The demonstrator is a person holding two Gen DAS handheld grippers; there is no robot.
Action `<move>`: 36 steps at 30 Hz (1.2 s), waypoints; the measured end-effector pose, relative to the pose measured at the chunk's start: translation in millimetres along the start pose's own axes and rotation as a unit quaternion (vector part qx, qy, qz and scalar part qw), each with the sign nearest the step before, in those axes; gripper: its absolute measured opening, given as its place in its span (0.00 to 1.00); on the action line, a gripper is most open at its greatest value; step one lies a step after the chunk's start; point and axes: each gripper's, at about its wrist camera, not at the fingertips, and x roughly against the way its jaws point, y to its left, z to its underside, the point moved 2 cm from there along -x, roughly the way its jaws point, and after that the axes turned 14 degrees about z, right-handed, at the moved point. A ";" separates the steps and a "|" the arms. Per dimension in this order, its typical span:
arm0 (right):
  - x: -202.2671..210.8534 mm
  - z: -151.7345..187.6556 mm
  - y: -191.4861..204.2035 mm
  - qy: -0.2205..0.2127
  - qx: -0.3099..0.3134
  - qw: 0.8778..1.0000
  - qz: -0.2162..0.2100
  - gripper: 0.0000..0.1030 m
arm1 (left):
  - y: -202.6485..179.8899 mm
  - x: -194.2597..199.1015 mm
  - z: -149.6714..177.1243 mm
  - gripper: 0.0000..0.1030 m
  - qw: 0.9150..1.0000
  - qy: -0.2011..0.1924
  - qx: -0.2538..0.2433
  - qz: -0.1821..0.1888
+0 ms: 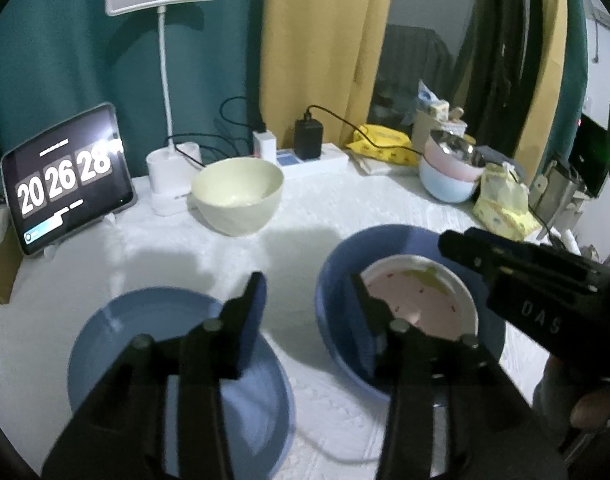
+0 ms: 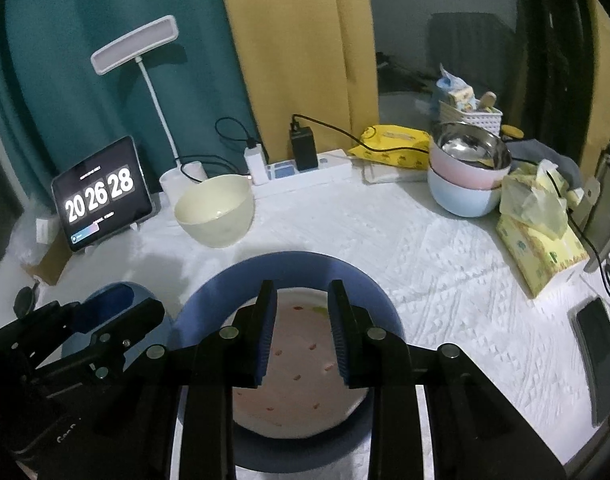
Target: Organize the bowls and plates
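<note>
Left wrist view first: the left gripper [image 1: 309, 300] hangs over the white-clothed table [image 1: 345, 208], jaws parted with nothing between the pads. Its left finger sits above a blue plate [image 1: 145, 332] at the near left edge of the table, its right finger over the rim of a blue bowl [image 1: 337, 280] just beside that plate. Inside the bowl lies a pink plate [image 1: 425, 300] with small red specks (and a yellowish smear toward its far side). The right gripper [image 1: 517, 272] comes in from the right, hovering over the bowl's right rim; from here you cannot tell how its jaws stand. Further back, a cream bowl [image 1: 239, 196] stands alone, well apart, near the lamp [image 1: 163, 80] and a tablet [image 1: 65, 176] at the far left edge. At the far right edge, a steel bowl [image 1: 457, 150] is stacked in a pink one, and that in a pale blue one.

Over to the right wrist view: the right gripper [image 2: 301, 332] is poised right above the pink plate [image 2: 297, 392], jaws a little apart, gripping nothing. The blue bowl [image 2: 209, 304] rings the plate. The left gripper [image 2: 105, 320] is at the left, over the blue plate [image 2: 117, 294]. Cream bowl [image 2: 215, 210] behind, steel bowl [image 2: 471, 148] stack at far right, tissue pack [image 2: 541, 240] along the right edge.
</note>
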 end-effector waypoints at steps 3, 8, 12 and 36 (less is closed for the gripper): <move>0.4 -3.5 7.8 -0.001 0.005 1.000 -0.001 0.27 | 7.7 5.0 -2.8 0.43 1.000 -0.006 0.003 -0.002; 0.0 -9.3 21.2 -0.003 0.013 1.000 -0.002 0.27 | 20.3 12.2 -9.1 0.43 1.000 -0.015 0.005 -0.005; -2.3 -13.2 33.4 -0.001 0.019 1.000 -0.005 0.27 | 29.8 15.6 -14.9 0.43 1.000 -0.017 0.003 -0.007; -23.5 -55.9 97.2 -0.005 0.040 0.999 -0.011 0.27 | 98.8 16.3 -57.5 0.43 1.000 -0.028 0.006 -0.007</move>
